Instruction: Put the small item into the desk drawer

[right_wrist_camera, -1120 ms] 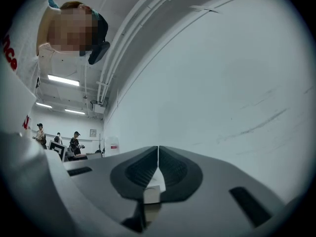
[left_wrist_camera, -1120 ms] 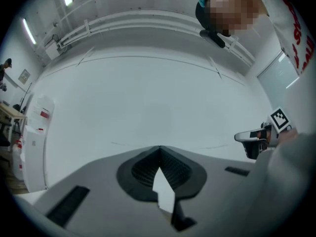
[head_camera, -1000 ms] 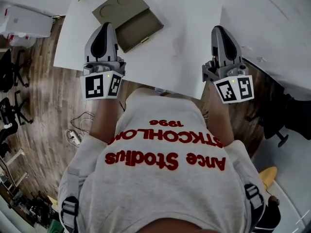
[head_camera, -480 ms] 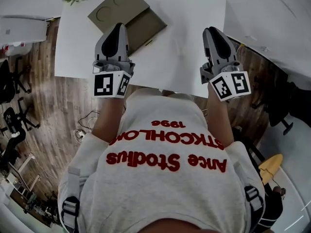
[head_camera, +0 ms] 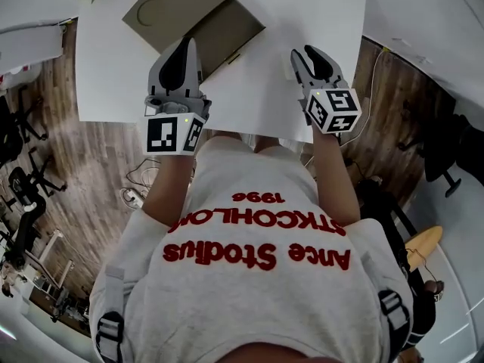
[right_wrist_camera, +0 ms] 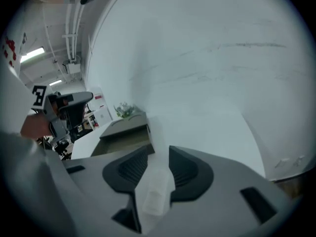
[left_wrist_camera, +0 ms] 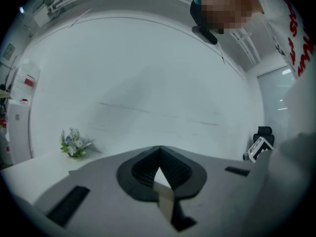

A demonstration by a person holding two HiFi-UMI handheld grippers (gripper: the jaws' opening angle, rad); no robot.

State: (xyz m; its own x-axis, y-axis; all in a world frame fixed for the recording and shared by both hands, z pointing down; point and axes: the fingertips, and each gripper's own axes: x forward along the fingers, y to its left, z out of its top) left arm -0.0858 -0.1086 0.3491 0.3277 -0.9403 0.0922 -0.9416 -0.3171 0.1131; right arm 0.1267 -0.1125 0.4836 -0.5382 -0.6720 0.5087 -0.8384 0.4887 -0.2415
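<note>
Right gripper (head_camera: 305, 53) dipped, fingers (right_wrist_camera: 190, 171) opening astride lengthwise item (right_wrist_camera: 156, 191).

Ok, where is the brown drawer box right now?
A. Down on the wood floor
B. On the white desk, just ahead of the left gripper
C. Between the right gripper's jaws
B: the head view shows the brown drawer box lying on the white desk, with the tip of the left gripper overlapping its near side.
</note>
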